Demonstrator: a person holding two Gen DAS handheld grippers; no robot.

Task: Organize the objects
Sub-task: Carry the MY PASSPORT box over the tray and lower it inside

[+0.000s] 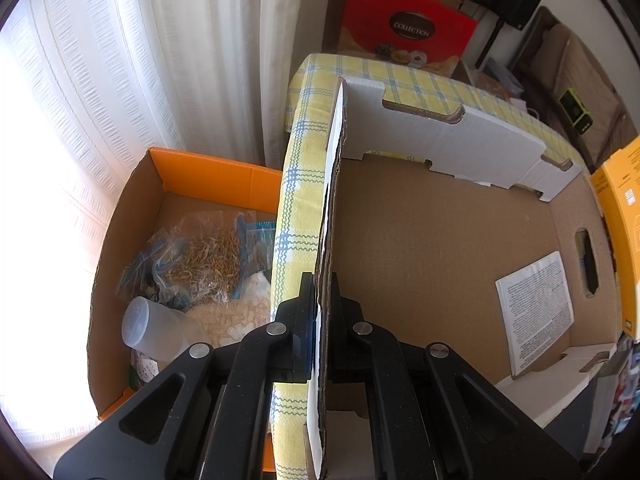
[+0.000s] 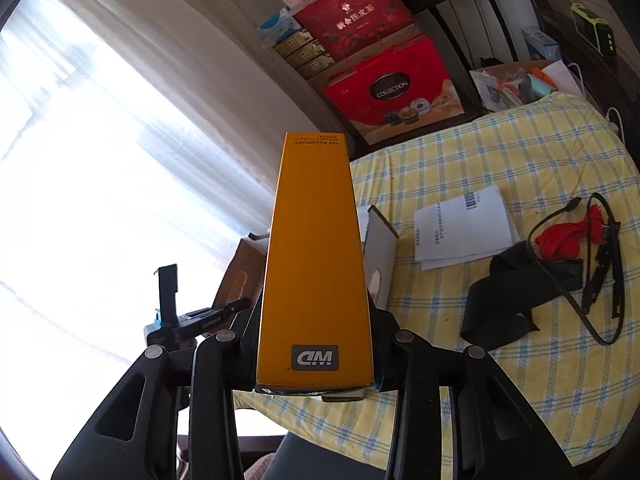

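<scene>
Left wrist view: our left gripper (image 1: 320, 316) is clenched on the cardboard box (image 1: 440, 240) wall, steadying it on the table (image 2: 500, 160); inside lies only a leaflet (image 1: 534, 308). Our right gripper (image 2: 316, 344) grasps the yellow WD box (image 2: 316, 260) — held aloft, not yet boxed. Papers (image 2: 464, 228), cable (image 2: 576, 264) and red cloth (image 2: 568, 236) remain — task early.

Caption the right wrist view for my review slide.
Right hand-held gripper holds a yellow WD box above the checked tablecloth.
</scene>
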